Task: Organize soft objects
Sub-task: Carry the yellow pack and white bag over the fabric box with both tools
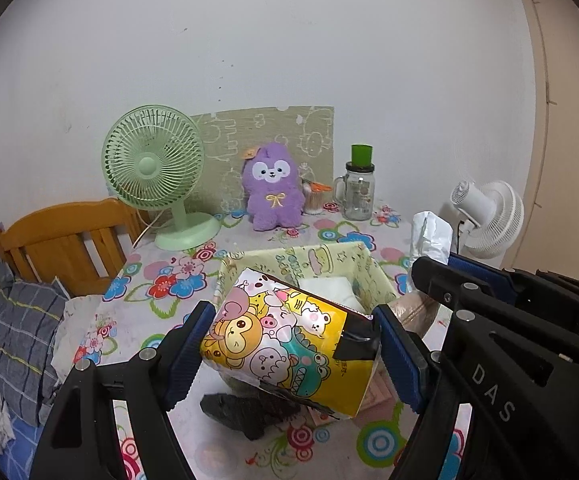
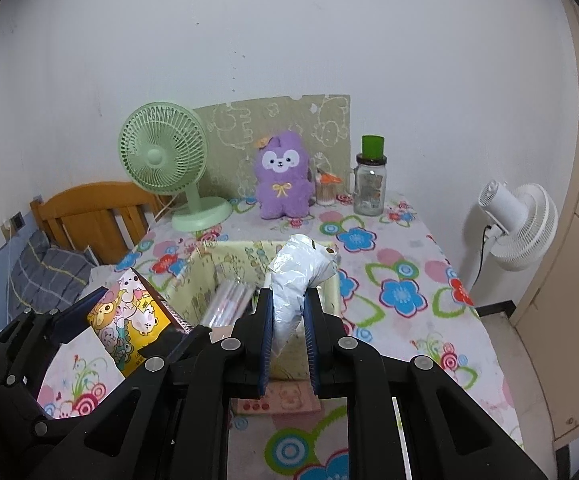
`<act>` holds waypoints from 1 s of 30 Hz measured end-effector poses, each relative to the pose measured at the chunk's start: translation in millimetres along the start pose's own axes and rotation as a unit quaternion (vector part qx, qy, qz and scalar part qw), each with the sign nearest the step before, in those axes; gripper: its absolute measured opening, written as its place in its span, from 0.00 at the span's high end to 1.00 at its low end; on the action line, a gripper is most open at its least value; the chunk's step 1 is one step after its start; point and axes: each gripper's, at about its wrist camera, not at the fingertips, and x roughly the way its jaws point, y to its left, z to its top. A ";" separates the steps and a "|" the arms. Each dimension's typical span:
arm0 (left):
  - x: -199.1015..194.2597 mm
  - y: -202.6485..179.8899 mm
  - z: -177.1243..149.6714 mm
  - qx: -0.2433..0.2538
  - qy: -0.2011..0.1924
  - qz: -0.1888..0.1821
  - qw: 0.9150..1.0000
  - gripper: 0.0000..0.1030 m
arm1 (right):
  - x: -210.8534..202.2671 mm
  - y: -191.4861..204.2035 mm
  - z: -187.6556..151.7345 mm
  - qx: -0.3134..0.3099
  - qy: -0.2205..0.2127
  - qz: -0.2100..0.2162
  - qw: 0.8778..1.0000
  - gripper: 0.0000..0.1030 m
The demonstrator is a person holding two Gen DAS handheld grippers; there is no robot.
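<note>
While both views take in the same table [image 2: 405,240], each shows its own gripper best. At lower centre of the left wrist view, a cartoon pack [image 1: 289,340] is clamped between the widely spread jaws of the left gripper [image 1: 295,354], tilted, in front of the box [image 1: 353,256]. A dark object [image 1: 245,412] lying on the table under the pack is seen only here, as is white material inside the box. At centre of the right wrist view, a white bag [image 2: 293,284] is pinched in the nearly closed jaws of the right gripper [image 2: 287,320], its top standing up before the box. A pink item [image 2: 289,400] below the jaws is plainest there. In both views a purple plush [image 1: 275,186], green fan [image 1: 153,164] and jar [image 1: 359,192] are seen at the back, with a white fan [image 2: 517,228] at right.
</note>
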 end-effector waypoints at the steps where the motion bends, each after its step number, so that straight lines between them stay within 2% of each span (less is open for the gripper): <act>1: 2.5 1.1 2.1 -0.002 0.000 0.002 1.000 0.22 | 2.4 0.5 1.9 0.000 -0.001 0.001 1.000 0.83; 19: 74.6 13.7 28.8 -0.014 0.015 0.013 1.000 0.22 | 79.3 -4.5 33.7 0.005 0.018 0.009 1.000 0.83; 27: 117.0 18.9 27.9 -0.020 0.051 0.004 0.998 0.21 | 121.4 -15.9 35.3 0.019 0.051 0.020 0.998 0.83; 30: 130.0 25.1 26.1 -0.030 0.076 -0.006 0.997 0.19 | 135.5 -17.1 34.1 0.019 0.065 0.025 0.997 0.83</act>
